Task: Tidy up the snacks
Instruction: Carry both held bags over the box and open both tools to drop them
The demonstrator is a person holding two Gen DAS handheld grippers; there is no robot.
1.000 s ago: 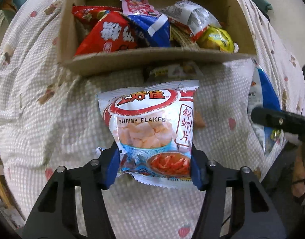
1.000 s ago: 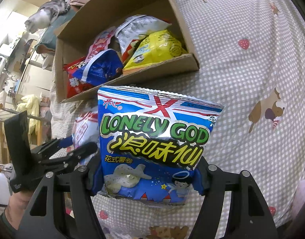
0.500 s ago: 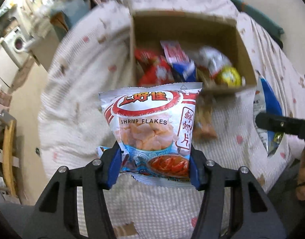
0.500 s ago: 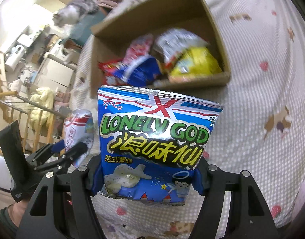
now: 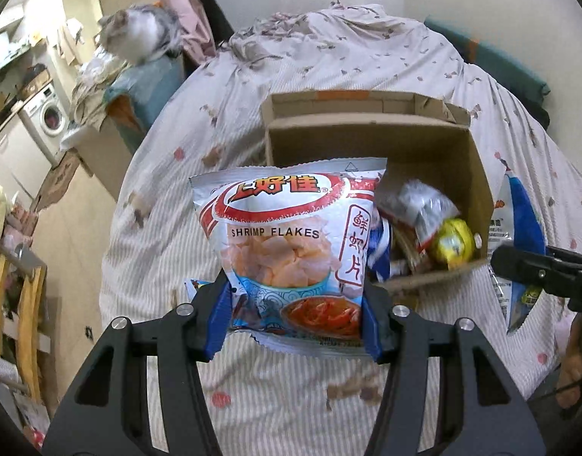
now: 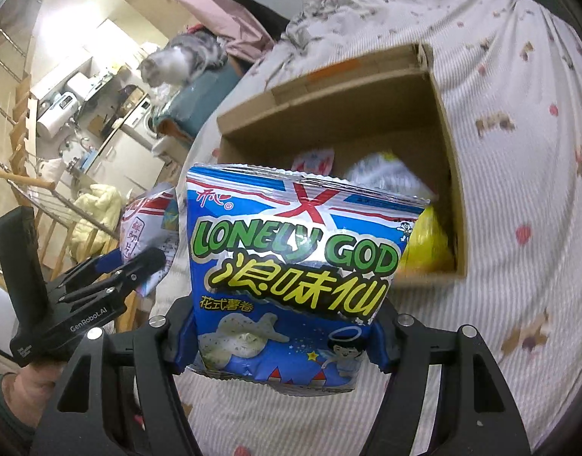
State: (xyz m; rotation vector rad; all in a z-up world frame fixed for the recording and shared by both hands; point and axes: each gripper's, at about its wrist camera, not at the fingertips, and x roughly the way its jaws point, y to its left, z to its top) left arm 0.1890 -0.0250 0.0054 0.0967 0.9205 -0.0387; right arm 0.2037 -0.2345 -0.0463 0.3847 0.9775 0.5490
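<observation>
My left gripper (image 5: 295, 321) is shut on a white and red shrimp flakes bag (image 5: 291, 243) and holds it up above the bed, in front of the open cardboard box (image 5: 477, 167). My right gripper (image 6: 283, 342) is shut on a blue Lonely God bag (image 6: 294, 266), also raised in front of the box (image 6: 448, 144). The box holds several snack packs, among them a yellow one (image 5: 453, 244) and a silver one (image 5: 416, 199). The left gripper and its bag also show in the right wrist view (image 6: 138, 262); the right gripper shows in the left wrist view (image 5: 538, 273).
The box sits on a bed with a patterned sheet (image 5: 329, 49). A small blue packet (image 5: 195, 285) lies on the sheet behind my left fingers. A cat (image 5: 138, 34) sits on a covered stand left of the bed. A wooden railing (image 5: 9, 304) and a washing machine (image 5: 51, 117) are at the far left.
Both grippers have lifted their bags well above the bed and pulled back. The box now looks smaller and farther away, and the room behind the bed has come into view.
</observation>
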